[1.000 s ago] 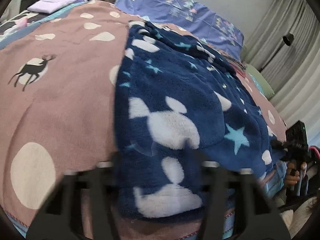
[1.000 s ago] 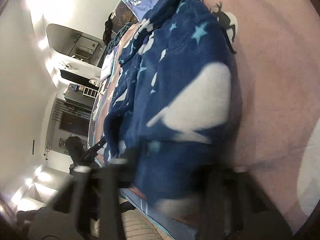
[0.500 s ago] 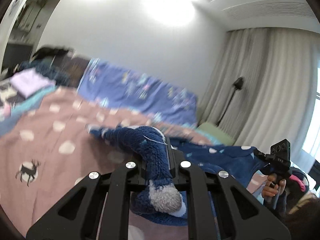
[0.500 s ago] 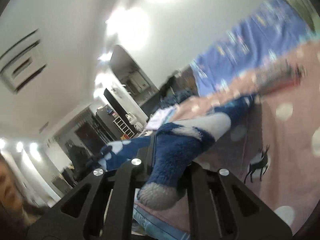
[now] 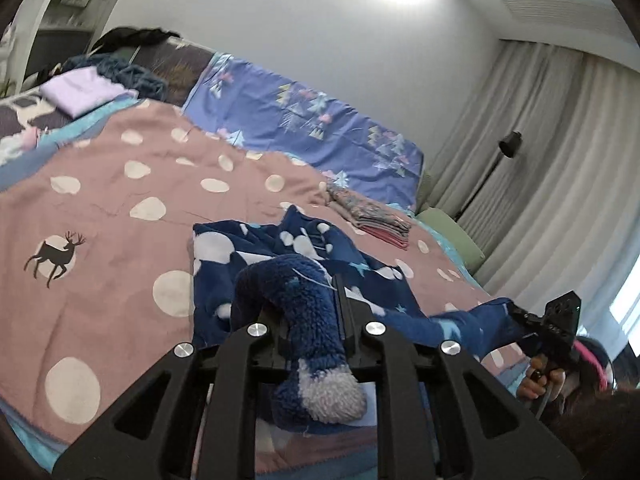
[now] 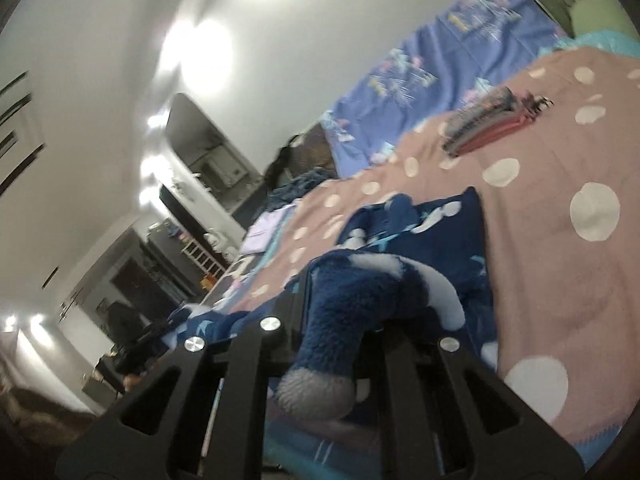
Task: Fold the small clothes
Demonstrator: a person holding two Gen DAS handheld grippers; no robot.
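Your left gripper (image 5: 316, 320) and right gripper (image 6: 344, 312) each pinch a corner of the navy fleece garment (image 5: 288, 264). The rest trails over the pink spotted bedspread (image 5: 120, 184) toward its near edge.

No readable text anywhere.

Left tongs (image 5: 310, 320): closed, both fingers clamped on a bunched fold of the navy fleece garment (image 5: 312, 316), fingers pointing forward over the bed. Right tongs (image 6: 344, 308): closed likewise on another fold of the same garment, camera view rolled sideways. In the left wrist view the right tongs appear at far right, gripped by the person's hand (image 5: 540, 380) at the handle.
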